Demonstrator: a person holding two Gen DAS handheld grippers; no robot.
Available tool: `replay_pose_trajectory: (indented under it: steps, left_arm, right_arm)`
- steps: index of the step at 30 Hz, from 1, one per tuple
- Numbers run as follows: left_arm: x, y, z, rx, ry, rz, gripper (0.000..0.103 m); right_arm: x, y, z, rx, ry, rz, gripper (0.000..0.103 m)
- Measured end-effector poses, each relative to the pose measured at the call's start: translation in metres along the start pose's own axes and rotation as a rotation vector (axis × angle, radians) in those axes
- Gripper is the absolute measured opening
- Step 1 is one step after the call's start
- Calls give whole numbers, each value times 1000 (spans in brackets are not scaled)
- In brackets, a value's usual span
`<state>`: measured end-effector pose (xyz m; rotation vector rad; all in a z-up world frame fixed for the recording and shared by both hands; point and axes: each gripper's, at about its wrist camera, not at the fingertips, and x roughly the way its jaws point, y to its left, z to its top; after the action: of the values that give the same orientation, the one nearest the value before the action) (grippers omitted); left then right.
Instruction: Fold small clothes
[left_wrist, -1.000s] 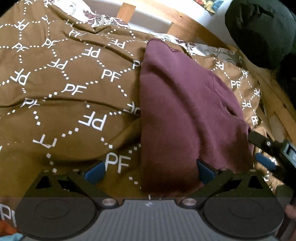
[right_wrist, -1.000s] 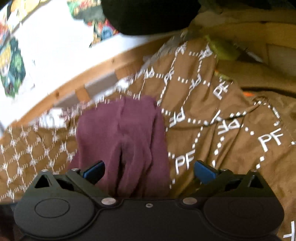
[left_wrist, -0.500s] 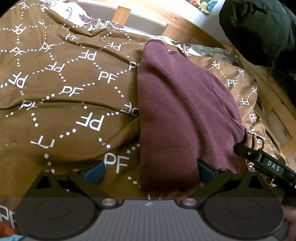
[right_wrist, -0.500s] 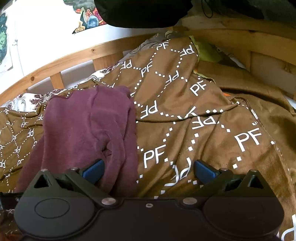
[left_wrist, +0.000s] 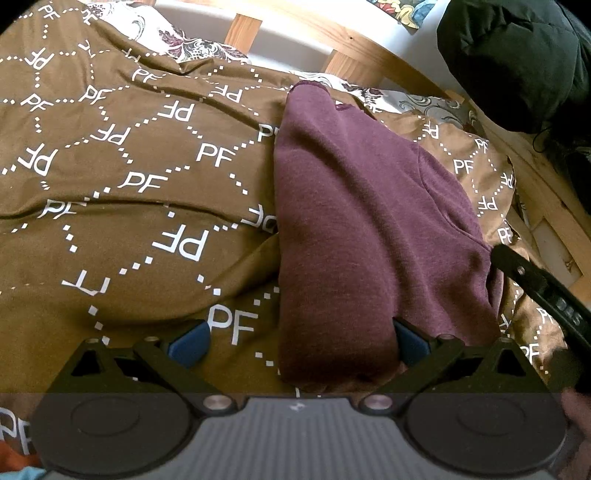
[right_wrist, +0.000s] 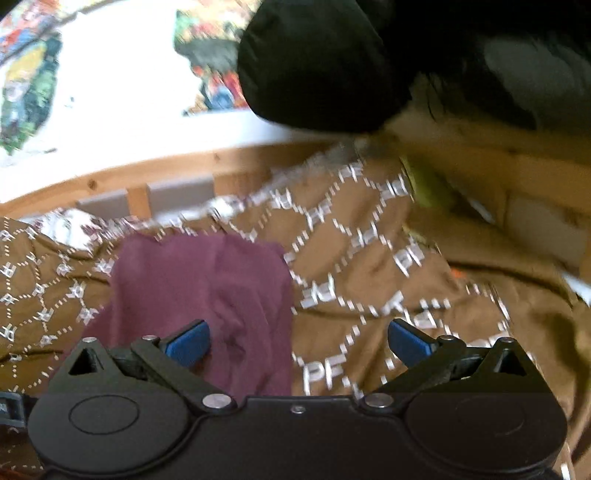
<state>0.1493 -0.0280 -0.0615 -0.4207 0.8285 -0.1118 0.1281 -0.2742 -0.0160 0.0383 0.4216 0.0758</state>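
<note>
A: Where does the garment lie?

B: The maroon knit garment (left_wrist: 369, 229), folded into a long strip, lies on the brown bedspread printed with white "PF" letters (left_wrist: 129, 229). In the left wrist view it runs from about 12 o'clock down to 5 o'clock, its near hem just in front of the left gripper (left_wrist: 299, 341).

A: And the tongs?

B: Both stand wide open and hold nothing. The left gripper's right blue pad (left_wrist: 408, 343) lies against the near edge of the cloth; its left pad is over bare bedspread. In the right wrist view the right gripper (right_wrist: 299, 341) has its left pad over the garment's creased end at 7 o'clock, its right pad over bedspread.

A: What might go wrong?

B: I judge the bedspread is the hazard: it is soft and rumpled, so a closing pinch could catch it with the hem and drag both. Taking only the top layer would also let the fold slip open, and uneven pulls from the two sides would skew it.

A: What can't you make out?

B: The right view is motion-blurred, so the creases are vague. The near hem is cut off by the gripper bodies. How many layers are stacked, and what kind of garment it is, I cannot tell. A black bulky mass (left_wrist: 517, 55) at 1 o'clock is unidentifiable.
</note>
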Motion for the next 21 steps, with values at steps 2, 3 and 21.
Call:
replay_pose_trajectory:
  steps: [2,3,21]
  left_arm:
    - [0,1,0,-2,-1,-4,103]
    - [0,2,0,-5,-2,-8,103]
    - [-1,8,-1,-18,-19,-35,103]
  right_arm:
    - [7,-2,2,-7,-14,13,102]
    - [13,-3,3,-18,-23,11,102]
    - [61,-30,-6,-20,33,-85,102]
